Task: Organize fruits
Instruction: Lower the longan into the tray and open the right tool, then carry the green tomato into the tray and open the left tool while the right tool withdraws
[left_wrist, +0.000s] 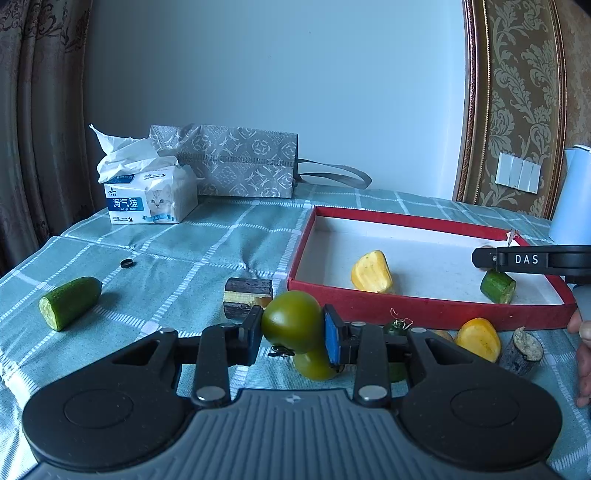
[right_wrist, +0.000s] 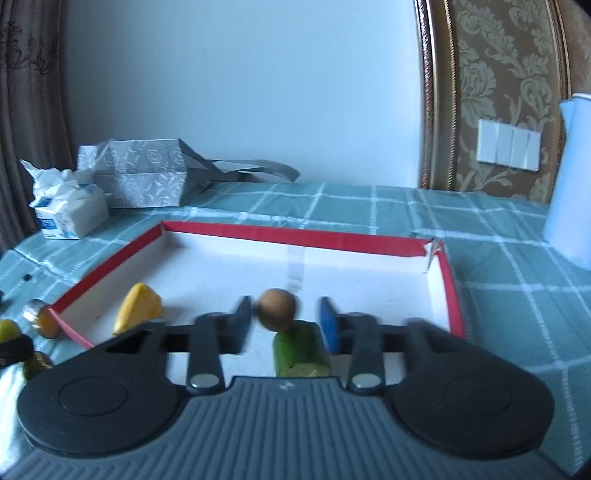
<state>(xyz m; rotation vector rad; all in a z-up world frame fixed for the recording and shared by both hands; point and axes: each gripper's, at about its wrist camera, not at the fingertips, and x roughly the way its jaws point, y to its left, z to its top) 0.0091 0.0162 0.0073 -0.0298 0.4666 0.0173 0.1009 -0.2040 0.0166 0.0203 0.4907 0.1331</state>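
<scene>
My left gripper (left_wrist: 293, 328) is shut on a green tomato (left_wrist: 291, 321), held above the tablecloth in front of the red-walled tray (left_wrist: 424, 314). A second green tomato (left_wrist: 314, 363) lies just below it. In the tray lie a yellow fruit piece (left_wrist: 371, 272) and a cucumber piece (left_wrist: 497, 287). My right gripper (right_wrist: 284, 321) is open over the tray, jaws apart around a small brown round fruit (right_wrist: 277, 309) and the cucumber piece (right_wrist: 300, 349). The right gripper also shows in the left wrist view (left_wrist: 480, 258).
On the cloth lie a cucumber half (left_wrist: 68, 302), a sugarcane piece (left_wrist: 247, 297), a yellow fruit piece (left_wrist: 478, 339), a bark-covered stub (left_wrist: 522, 350) and a small green fruit (left_wrist: 397, 326). A tissue pack (left_wrist: 151, 201) and patterned bag (left_wrist: 236, 166) stand behind. A white jug (right_wrist: 572, 177) stands at right.
</scene>
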